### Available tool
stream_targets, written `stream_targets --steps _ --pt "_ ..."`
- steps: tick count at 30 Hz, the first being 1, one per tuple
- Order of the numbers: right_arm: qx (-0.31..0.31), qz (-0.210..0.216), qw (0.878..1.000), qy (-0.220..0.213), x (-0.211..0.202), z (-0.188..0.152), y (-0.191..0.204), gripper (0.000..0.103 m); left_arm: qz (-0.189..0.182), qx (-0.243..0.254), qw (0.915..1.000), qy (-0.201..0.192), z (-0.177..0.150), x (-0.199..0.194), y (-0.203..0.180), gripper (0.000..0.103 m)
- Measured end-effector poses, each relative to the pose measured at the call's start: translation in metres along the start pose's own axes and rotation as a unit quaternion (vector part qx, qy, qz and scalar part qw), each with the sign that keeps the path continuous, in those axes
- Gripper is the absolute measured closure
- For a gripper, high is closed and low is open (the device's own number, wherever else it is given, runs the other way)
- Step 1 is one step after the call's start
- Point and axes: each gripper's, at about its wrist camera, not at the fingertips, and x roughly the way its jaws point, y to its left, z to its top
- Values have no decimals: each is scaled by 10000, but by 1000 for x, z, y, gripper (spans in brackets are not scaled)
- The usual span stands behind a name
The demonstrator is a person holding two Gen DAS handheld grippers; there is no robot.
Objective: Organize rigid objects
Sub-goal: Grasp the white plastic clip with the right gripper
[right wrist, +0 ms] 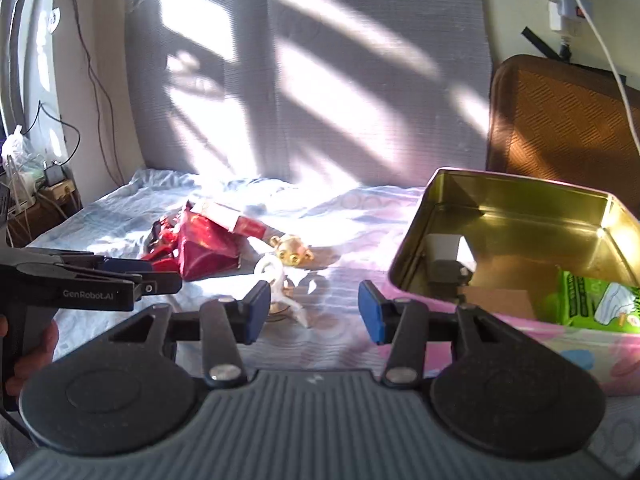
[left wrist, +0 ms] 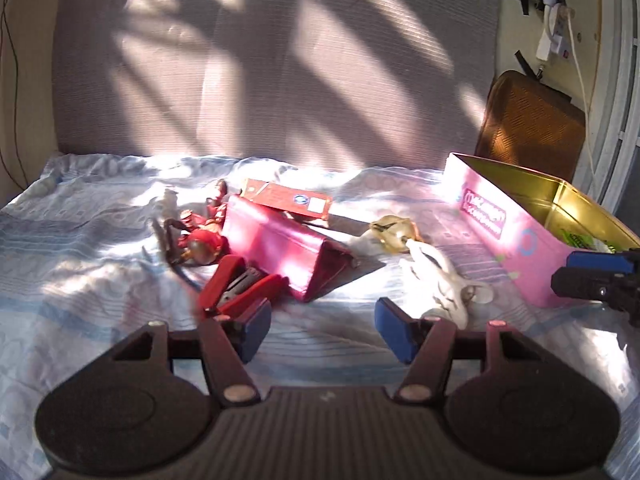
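Both grippers are held low over the bedsheet, pointing toward the far grey backrest.

The left gripper is released, its blue pads spread wide and holding nothing. A red stapler lies just beyond its left pad, and a white toy just beyond its right.

The right gripper is likewise spread and empty, level, at the near left corner of the pink tin.

The tin sits on the right, with a green packet inside. A red pouch, a red box and a red figure lie clustered at centre-left.
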Motion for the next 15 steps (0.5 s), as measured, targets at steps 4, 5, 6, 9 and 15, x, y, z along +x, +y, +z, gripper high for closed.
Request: stream_targets --steps 4,5,6,9,15 --pt "-288 65 9993 250 34 1 24 52 151 -412 9990 -8 -9 2 30 44" --pt "-340 40 9989 331 45 1 29 52 129 -483 9987 20 -14 5 35 44" --pt "-404 1 9984 389 56 2 32 52 85 -555 9984 113 -17 9 39 46" --pt "-652 -293 9959 559 86 2 39 52 -137 -752 9971 23 -17 8 45 46" --pt "-677 -350 9949 660 100 -3 28 61 -286 -929 9952 80 -20 7 49 46"
